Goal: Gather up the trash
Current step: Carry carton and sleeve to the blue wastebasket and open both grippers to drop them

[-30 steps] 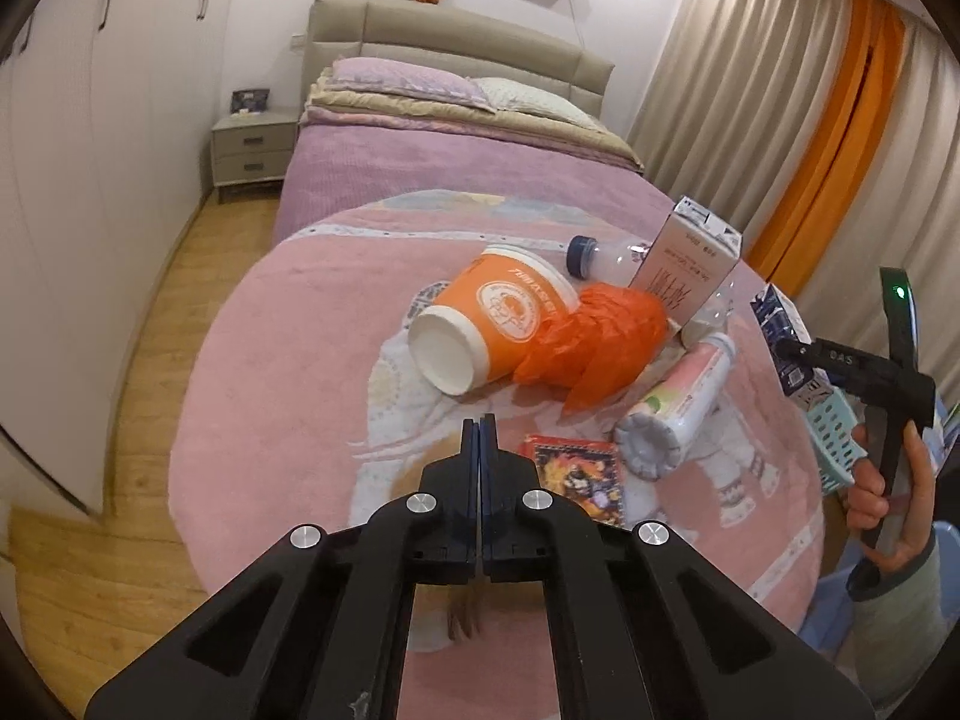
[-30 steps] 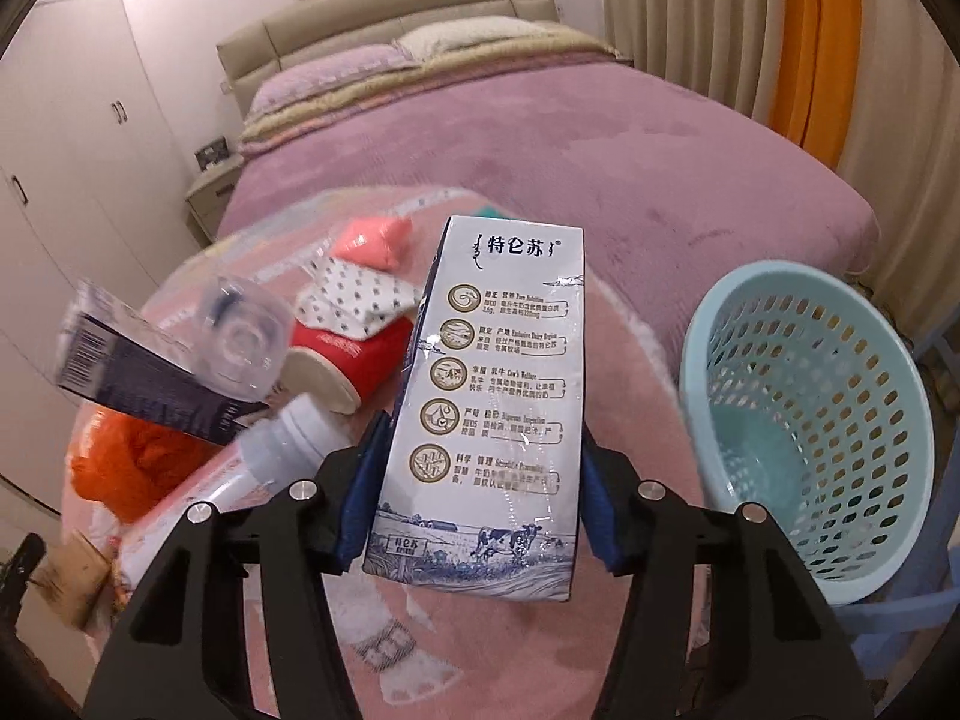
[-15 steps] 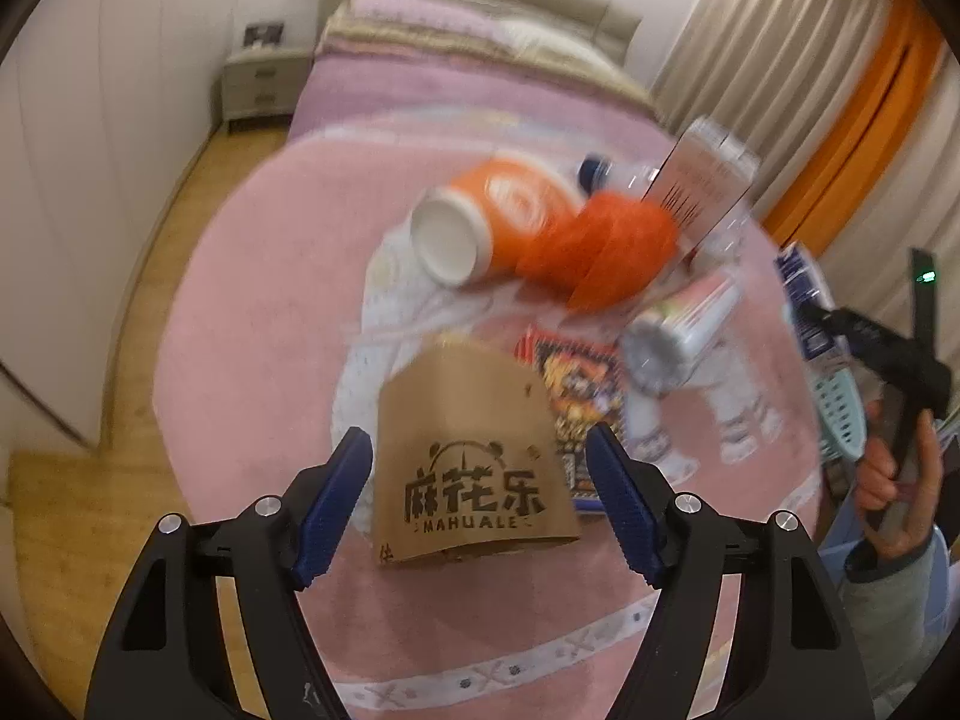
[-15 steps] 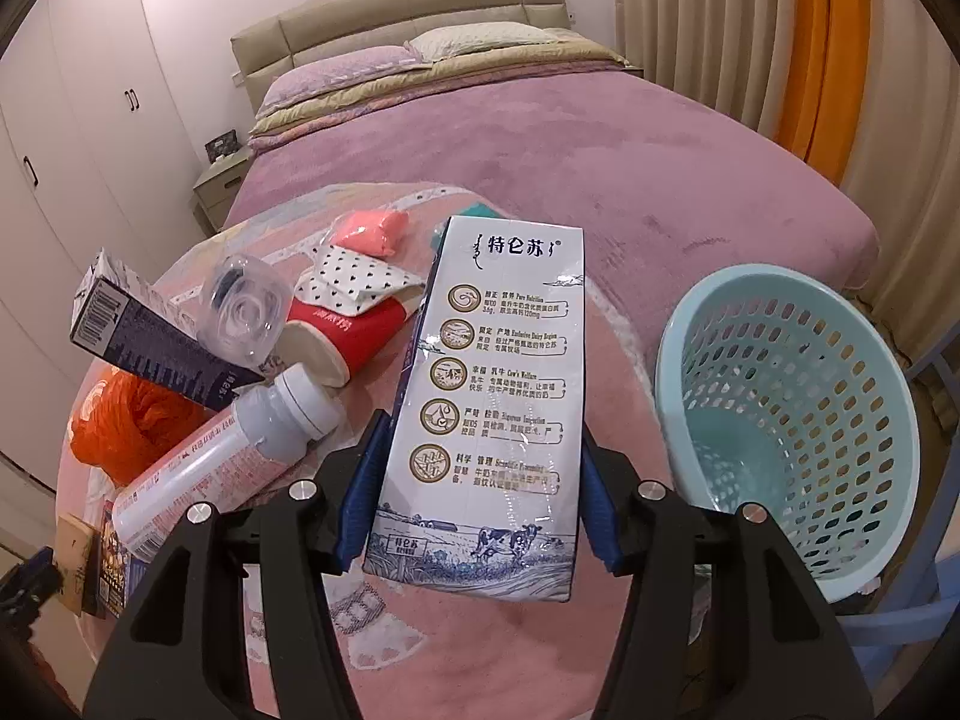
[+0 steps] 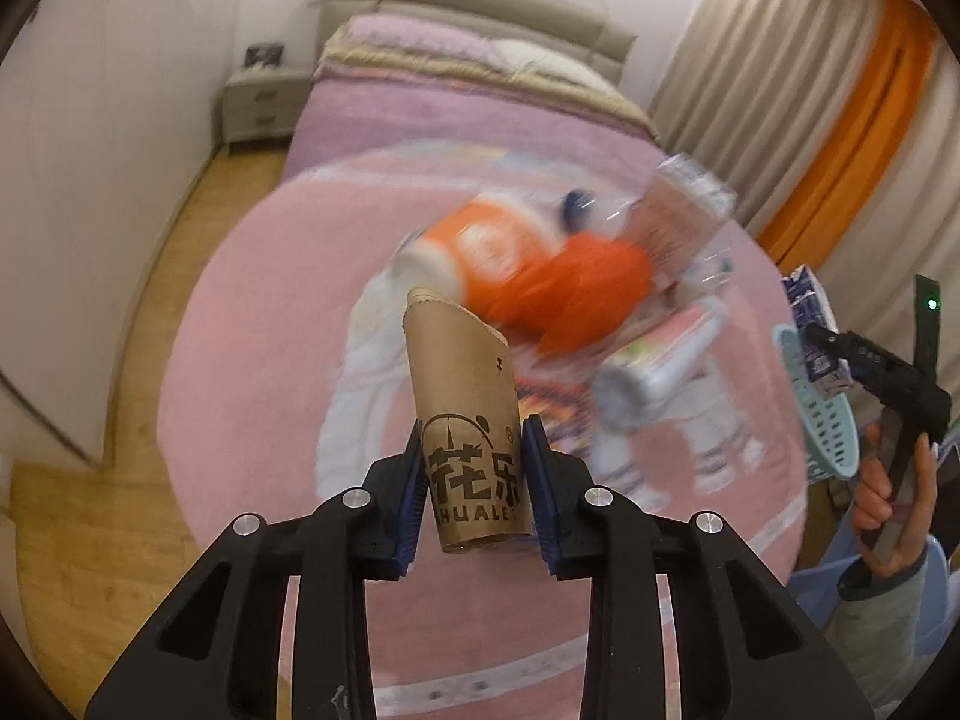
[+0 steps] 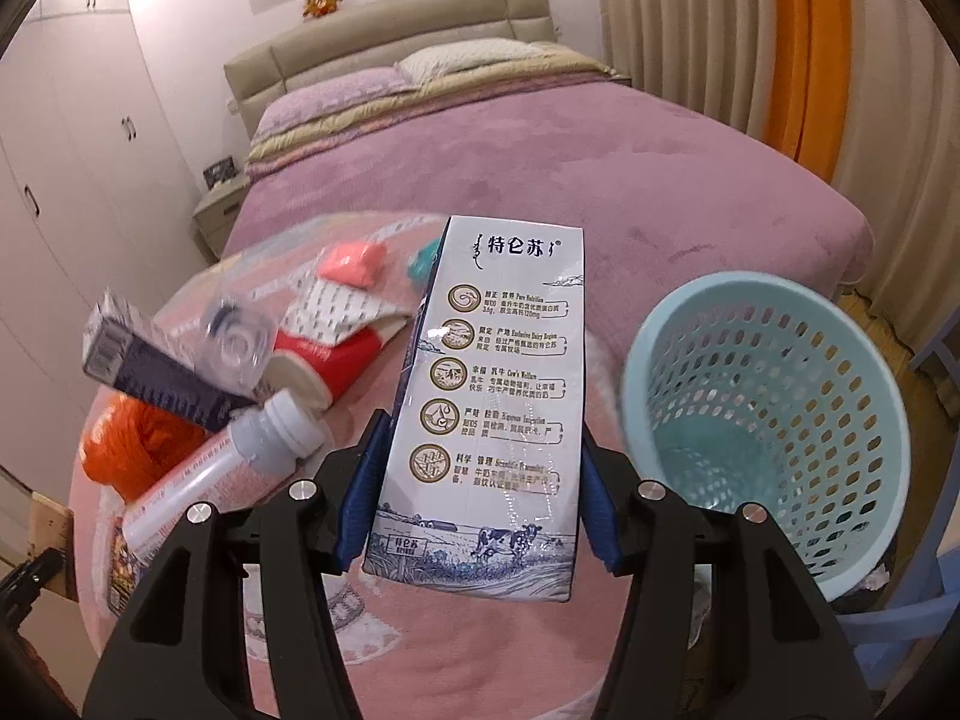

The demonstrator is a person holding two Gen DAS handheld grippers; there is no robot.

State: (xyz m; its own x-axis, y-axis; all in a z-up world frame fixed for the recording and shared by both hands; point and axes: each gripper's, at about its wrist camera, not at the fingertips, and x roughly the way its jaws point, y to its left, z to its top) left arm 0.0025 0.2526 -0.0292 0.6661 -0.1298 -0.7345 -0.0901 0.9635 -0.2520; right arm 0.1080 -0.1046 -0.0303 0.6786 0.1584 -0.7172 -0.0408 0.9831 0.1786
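1. My left tongs (image 5: 474,498) are clamped on a brown paper cup sleeve (image 5: 465,420), which stands nearly upright between the blue pads, low in the centre of the left wrist view.
2. My right tongs (image 6: 477,504) grip a white milk carton (image 6: 492,408) by its sides; it fills the middle of the right wrist view, its printed face toward the camera.
3. The pale blue basket (image 6: 774,420) sits at the right of the right wrist view, just beside the carton. I can see only its perforated wall and bare bottom.
4. The remaining trash lies on the round pink rug (image 6: 468,648) to the left of the carton: a white bottle (image 6: 222,468), an orange bag (image 6: 138,450), a dark blue box (image 6: 156,372), a red paper cup (image 6: 330,360) and a clear plastic bottle (image 6: 234,342).
5. In the left wrist view that pile is blurred in the upper centre; I make out an orange cup (image 5: 480,252).
6. The purple bed (image 6: 540,150) fills the upper part of the right wrist view.
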